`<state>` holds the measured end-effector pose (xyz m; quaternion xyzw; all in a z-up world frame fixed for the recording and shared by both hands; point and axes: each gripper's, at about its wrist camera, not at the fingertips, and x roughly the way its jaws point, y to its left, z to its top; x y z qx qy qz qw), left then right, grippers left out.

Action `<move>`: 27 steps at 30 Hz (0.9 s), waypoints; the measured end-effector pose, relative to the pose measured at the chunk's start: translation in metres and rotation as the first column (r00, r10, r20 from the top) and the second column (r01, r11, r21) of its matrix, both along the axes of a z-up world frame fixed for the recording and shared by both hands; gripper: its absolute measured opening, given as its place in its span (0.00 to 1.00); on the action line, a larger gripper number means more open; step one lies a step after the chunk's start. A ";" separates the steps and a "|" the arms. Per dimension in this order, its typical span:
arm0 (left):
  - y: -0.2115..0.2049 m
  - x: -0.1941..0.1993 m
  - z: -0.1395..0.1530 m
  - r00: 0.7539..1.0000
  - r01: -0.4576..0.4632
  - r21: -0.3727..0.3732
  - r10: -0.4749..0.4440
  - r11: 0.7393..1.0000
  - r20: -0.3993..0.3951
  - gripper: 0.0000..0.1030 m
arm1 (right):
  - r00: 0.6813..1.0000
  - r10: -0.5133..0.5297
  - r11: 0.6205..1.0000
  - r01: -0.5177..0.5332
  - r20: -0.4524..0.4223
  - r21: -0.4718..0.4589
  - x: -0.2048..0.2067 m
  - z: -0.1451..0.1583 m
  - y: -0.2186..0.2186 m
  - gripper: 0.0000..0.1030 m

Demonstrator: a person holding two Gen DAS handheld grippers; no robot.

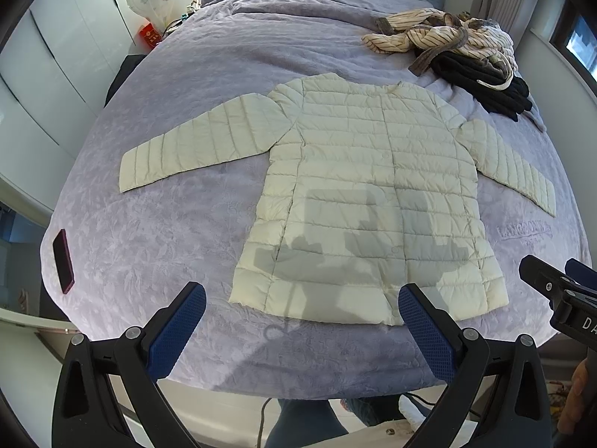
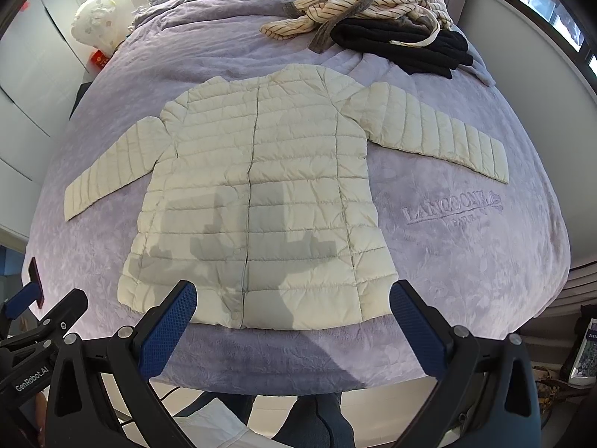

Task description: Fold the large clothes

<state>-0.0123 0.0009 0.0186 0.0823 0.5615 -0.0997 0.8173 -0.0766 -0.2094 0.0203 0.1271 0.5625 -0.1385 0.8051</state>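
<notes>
While both grippers hang over the foot edge of the bed (image 1: pixel 156 246), the left gripper (image 1: pixel 302 323) and right gripper (image 2: pixel 293 317) hold their jaws wide and empty. From the left edge: a dark phone (image 1: pixel 63 261), then the cream quilted jacket (image 1: pixel 369 194) spread flat mid-bed, sleeves out. It looks light, puffy and slippery; cuffs or hem corners seem the best holds. Heaped clothes (image 1: pixel 459 56) sit near the far right corner, clear of the jacket.
</notes>
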 end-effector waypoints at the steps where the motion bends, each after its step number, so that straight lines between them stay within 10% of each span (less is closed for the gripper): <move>1: 0.000 0.000 0.000 1.000 0.000 0.000 0.000 1.000 0.000 1.00 | 1.000 0.000 1.000 0.000 0.000 0.000 0.000 0.000 0.000 1.00; 27: 0.000 -0.002 -0.002 1.000 -0.001 0.001 0.001 1.000 0.001 1.00 | 1.000 0.003 1.000 -0.003 -0.003 0.000 0.002 0.000 0.000 1.00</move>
